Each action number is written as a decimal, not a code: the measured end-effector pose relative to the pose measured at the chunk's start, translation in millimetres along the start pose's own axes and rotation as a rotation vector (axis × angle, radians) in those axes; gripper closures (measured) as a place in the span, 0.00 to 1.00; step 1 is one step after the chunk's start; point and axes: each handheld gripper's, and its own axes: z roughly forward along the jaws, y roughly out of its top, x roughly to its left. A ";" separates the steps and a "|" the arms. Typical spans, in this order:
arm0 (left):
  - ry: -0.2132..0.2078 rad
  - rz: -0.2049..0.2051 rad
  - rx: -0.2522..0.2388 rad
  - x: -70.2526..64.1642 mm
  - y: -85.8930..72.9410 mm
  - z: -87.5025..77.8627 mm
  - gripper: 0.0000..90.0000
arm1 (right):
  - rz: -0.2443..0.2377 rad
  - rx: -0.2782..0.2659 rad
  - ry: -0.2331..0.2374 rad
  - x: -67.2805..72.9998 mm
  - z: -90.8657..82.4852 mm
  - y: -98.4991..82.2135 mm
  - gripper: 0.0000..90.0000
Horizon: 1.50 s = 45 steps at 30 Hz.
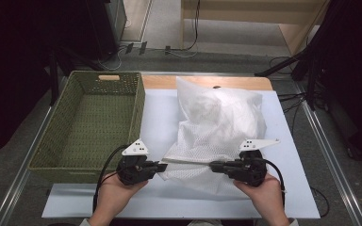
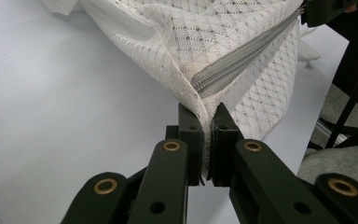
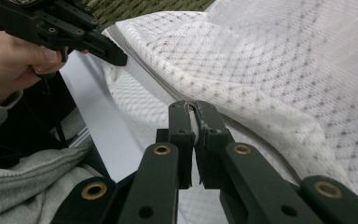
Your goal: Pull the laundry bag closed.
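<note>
A: What do we see at the bottom of the high view?

B: Two forearms come in from the lower edge. The left hand sits at lower left of centre and the right hand at lower right. Both hands are low over the table, palms wrapped around the gripper bodies, and the grippers point toward each other, nearly level.

A: And the jaws?

B: The left gripper has its jaws pressed together on the corner of the white mesh bag. In the left gripper view the fabric is pinched between the two black pads, at the end of the grey zipper. The right gripper is also clamped on the bag; in the right gripper view a thin fold of mesh is squeezed between its pads.

A: So where is the bag?

B: It lies in the centre of the high view on the pale blue table cover, its near edge stretched between both grippers, its full part toward the upper centre.

A: Farther away?

B: The green woven basket stands at the left, just beside the bag.
</note>
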 end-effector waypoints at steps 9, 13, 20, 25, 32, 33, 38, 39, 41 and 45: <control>0.000 -0.001 0.004 -0.1 -0.3 0.2 0.96 | 0.020 -0.014 -0.013 -5.4 -7.8 -4.6 0.97; -0.003 -0.003 0.003 0.1 -0.4 0.6 0.96 | 0.026 -0.011 -0.013 -5.9 -8.1 -5.7 0.97; -0.001 -0.004 0.005 0.0 -0.4 0.6 0.97 | 0.030 -0.010 -0.009 -6.9 -7.8 -5.8 0.97; -0.001 -0.004 0.005 0.0 -0.4 0.5 0.96 | 0.032 -0.010 -0.006 -7.3 -8.3 -5.8 0.97; -0.002 -0.008 0.006 0.0 -0.2 0.3 0.97 | 0.033 -0.007 -0.006 -7.6 -8.9 -5.5 0.97; -0.002 -0.008 0.006 0.0 -0.2 0.3 0.97 | 0.033 -0.007 -0.008 -7.5 -9.0 -5.5 0.97; -0.002 -0.011 -0.001 -0.3 -0.2 0.4 0.97 | 0.033 -0.006 -0.011 -7.3 -9.6 -5.3 0.97; -0.001 -0.008 0.006 0.0 0.1 -0.2 0.97 | 0.034 -0.006 -0.011 -7.3 -9.8 -5.2 0.97; -0.003 -0.011 0.000 -0.2 -0.1 0.4 0.97 | 0.034 -0.008 -0.008 -7.5 -10.3 -5.2 0.97; 0.000 -0.009 0.006 0.0 0.0 -0.3 0.97 | 0.034 -0.009 -0.018 -8.2 -11.9 -6.0 0.97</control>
